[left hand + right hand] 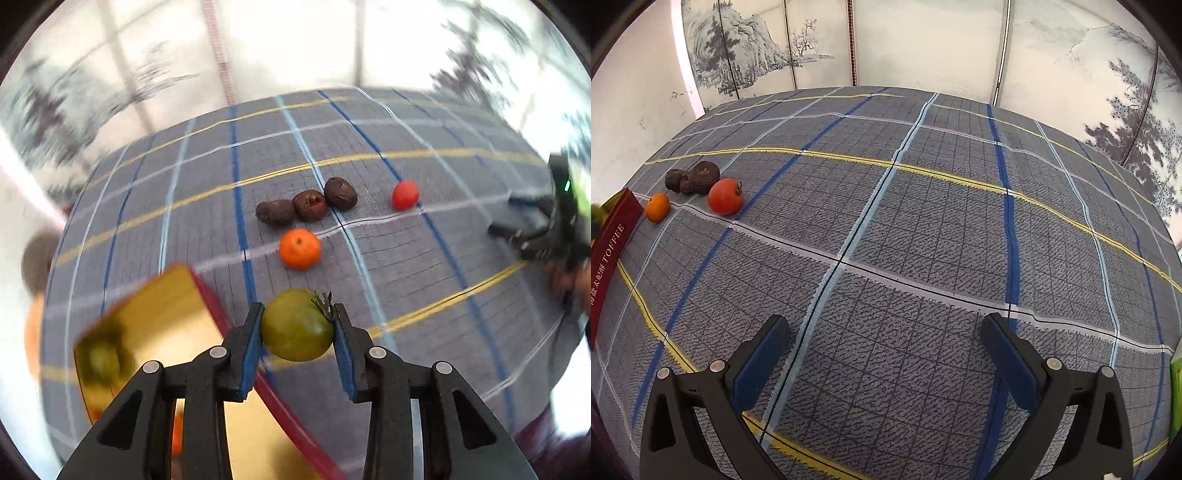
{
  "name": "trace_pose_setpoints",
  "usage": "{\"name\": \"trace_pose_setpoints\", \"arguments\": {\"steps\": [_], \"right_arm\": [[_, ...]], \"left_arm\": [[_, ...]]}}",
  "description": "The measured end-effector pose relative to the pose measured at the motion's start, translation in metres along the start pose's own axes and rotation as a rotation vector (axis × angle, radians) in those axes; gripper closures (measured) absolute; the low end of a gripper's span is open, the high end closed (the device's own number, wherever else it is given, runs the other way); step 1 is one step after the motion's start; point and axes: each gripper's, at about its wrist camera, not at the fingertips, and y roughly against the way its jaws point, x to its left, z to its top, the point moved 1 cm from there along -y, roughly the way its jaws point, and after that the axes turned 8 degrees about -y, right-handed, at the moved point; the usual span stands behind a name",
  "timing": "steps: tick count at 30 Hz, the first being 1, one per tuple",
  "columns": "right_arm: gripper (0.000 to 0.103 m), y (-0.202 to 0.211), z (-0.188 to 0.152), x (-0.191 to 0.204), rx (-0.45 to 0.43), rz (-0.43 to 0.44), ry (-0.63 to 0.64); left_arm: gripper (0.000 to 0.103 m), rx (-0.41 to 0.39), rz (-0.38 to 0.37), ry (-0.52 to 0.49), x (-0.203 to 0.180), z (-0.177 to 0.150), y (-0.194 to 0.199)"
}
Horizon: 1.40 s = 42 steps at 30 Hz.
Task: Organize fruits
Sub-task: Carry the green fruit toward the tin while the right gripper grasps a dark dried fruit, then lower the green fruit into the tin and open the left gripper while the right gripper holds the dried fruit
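The left gripper [297,326] clamps a green tomato [297,325] beside a gold box [162,317]. The right gripper [886,354] gapes wide, holding nothing, above the plaid cloth [923,221].

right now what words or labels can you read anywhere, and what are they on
"TOFFEE": white capitals on the dark red side of the box, running along its length.
Chinese characters beside that word on the same side: too small and warped to read.
Green item at the right edge of the right wrist view: any print is cut off, unreadable.
Left wrist view: box is blurred, no text legible.
Fruits and cloth: no writing.
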Motion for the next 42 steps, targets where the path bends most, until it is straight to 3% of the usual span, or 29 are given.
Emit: {"name": "trace_pose_setpoints", "arguments": {"steps": [3, 5, 7, 13, 17, 24, 27, 28, 29, 32, 37, 42], "right_arm": [[0.0, 0.001, 0.0, -0.001, -0.003, 0.007, -0.002], [0.003, 0.012, 0.0, -0.006, -0.052, 0.055, -0.03], [0.029, 0.029, 0.003, -0.002, -0.13, 0.171, -0.034], [0.043, 0.035, 0.048, 0.09, -0.115, 0.378, 0.233], [0.046, 0.0, 0.07, 0.151, -0.051, 0.412, 0.382], [0.047, -0.054, 0.092, 0.196, 0.038, 0.378, 0.551], [0.05, -0.071, 0.098, 0.199, 0.083, 0.395, 0.558], [0.065, -0.075, 0.099, 0.201, 0.109, 0.416, 0.551], [0.067, -0.078, 0.098, 0.201, 0.12, 0.419, 0.55], [0.068, -0.058, 0.093, 0.2, 0.056, 0.396, 0.538], [0.068, 0.018, 0.057, 0.162, -0.091, 0.489, 0.402], [0.068, 0.044, -0.003, 0.109, -0.113, 0.409, 0.251]], "left_arm": [[0.066, -0.048, 0.015, 0.097, -0.008, -0.017, 0.024], [0.066, -0.07, 0.049, 0.128, -0.012, -0.026, 0.035], [0.066, -0.086, 0.08, 0.15, -0.016, -0.037, 0.045], [0.066, -0.107, 0.125, 0.147, -0.027, -0.054, 0.066], [0.066, -0.122, 0.128, 0.177, -0.02, -0.06, 0.074], [0.066, -0.122, 0.143, 0.213, -0.004, -0.066, 0.075], [0.066, -0.119, 0.133, 0.225, 0.001, -0.066, 0.072], [0.066, -0.115, 0.127, 0.229, 0.001, -0.066, 0.069], [0.066, -0.113, 0.128, 0.231, 0.002, -0.067, 0.068], [0.066, -0.111, 0.145, 0.234, 0.002, -0.069, 0.066], [0.066, -0.112, 0.148, 0.264, 0.006, -0.075, 0.066], [0.066, -0.111, 0.16, 0.278, 0.004, -0.082, 0.064]]}}
